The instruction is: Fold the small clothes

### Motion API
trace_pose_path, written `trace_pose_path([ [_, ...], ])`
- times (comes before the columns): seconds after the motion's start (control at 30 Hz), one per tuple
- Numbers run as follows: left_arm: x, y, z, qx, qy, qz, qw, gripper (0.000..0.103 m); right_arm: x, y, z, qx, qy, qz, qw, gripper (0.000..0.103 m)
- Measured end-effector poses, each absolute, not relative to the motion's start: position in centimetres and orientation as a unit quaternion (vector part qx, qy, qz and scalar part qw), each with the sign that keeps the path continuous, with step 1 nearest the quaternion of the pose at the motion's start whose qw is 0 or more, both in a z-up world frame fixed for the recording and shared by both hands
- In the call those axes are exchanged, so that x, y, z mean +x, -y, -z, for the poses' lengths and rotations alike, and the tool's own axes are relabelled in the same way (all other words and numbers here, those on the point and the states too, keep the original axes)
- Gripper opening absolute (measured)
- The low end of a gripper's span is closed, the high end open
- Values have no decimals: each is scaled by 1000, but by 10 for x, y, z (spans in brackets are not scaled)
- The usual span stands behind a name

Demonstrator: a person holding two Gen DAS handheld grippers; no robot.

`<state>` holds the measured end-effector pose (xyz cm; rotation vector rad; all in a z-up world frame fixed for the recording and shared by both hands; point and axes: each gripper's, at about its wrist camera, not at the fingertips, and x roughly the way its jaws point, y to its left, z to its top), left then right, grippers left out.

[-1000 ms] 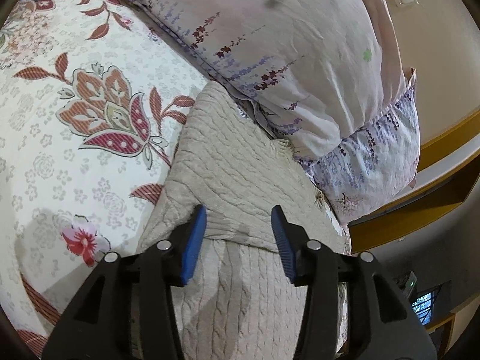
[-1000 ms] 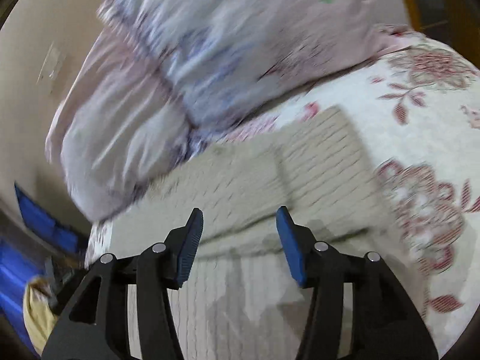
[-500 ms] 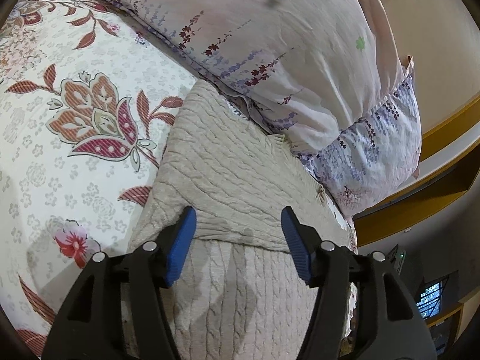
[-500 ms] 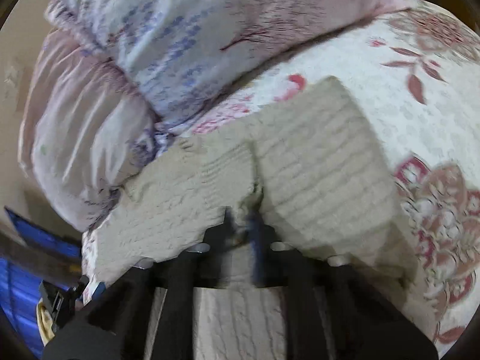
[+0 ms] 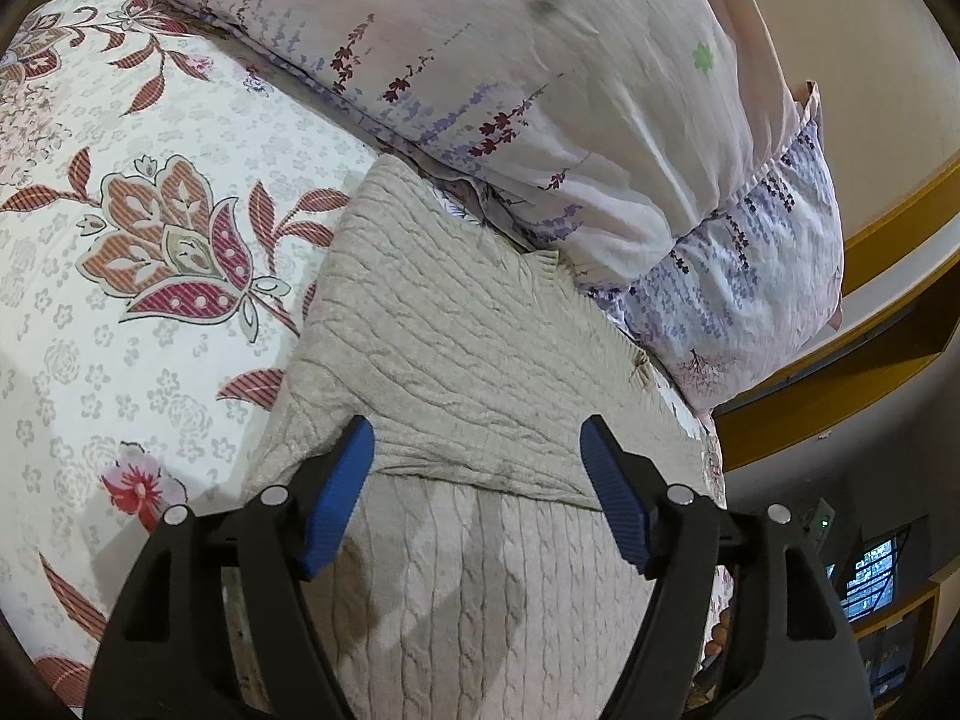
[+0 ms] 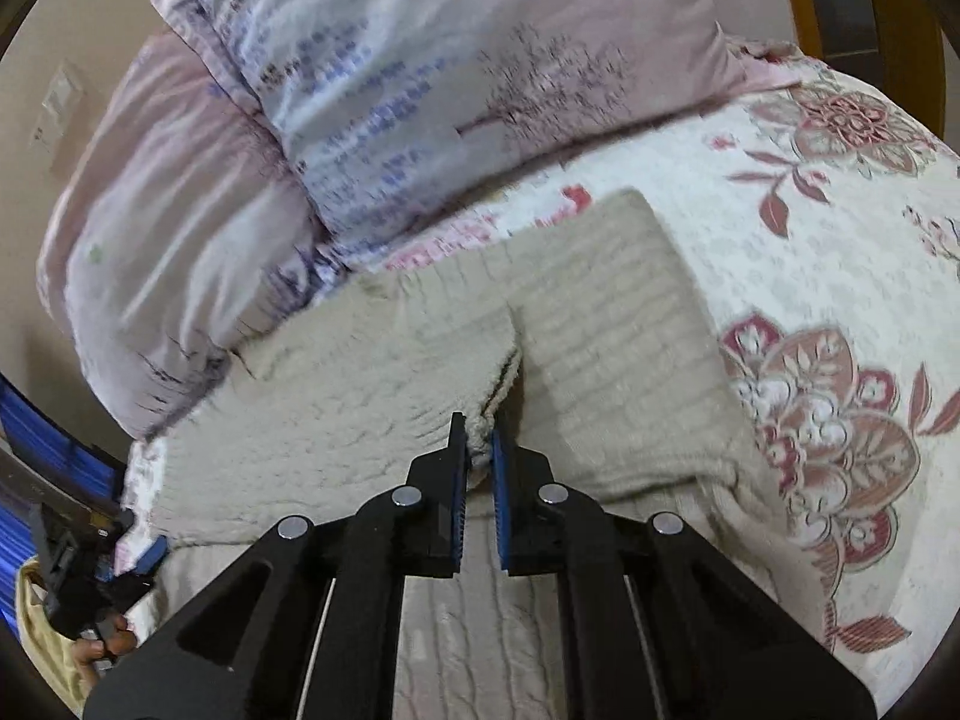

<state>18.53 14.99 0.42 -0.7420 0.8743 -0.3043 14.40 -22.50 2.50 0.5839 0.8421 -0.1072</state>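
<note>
Floral bedding carries the beige knit sweater (image 5: 456, 324), soft and floppy (best taken at an edge), where the right gripper (image 6: 478, 450) pinches a folded hem at its tips while the left gripper (image 5: 477, 468), just widening, hovers unclenched above.

One beige cable-knit sweater (image 5: 456, 324) beneath both grippers; two pale pink-and-lilac floral pillows (image 5: 540, 90) stacked beyond the fingertips; one cream floral-printed bedsheet (image 5: 120, 240) underneath; two black grippers with blue pads, one per view.
</note>
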Motion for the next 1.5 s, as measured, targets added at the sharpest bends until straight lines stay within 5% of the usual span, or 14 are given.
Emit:
trace_pose_path([
  [0.2,174,-145,-11,-325,-419,153,834,72,144,220,-23,258,-423,52,867,12],
  [0.33,142,-150,-25,-294,-401,172,851,72,117,230,-40,264,-402,28,876,50],
  [0.37,135,-153,-28,-286,-398,174,854,72,104,235,-45,265,-394,20,880,52],
  [0.83,30,-182,-9,-305,-424,196,830,63,-19,281,-27,327,-426,1,844,50],
  [1.13,-1,-164,7,-316,-441,229,809,42,-45,270,-4,383,-444,-87,805,25],
  [1.5,-22,-151,17,-319,-465,267,782,31,-58,243,-6,370,-472,-153,785,25],
])
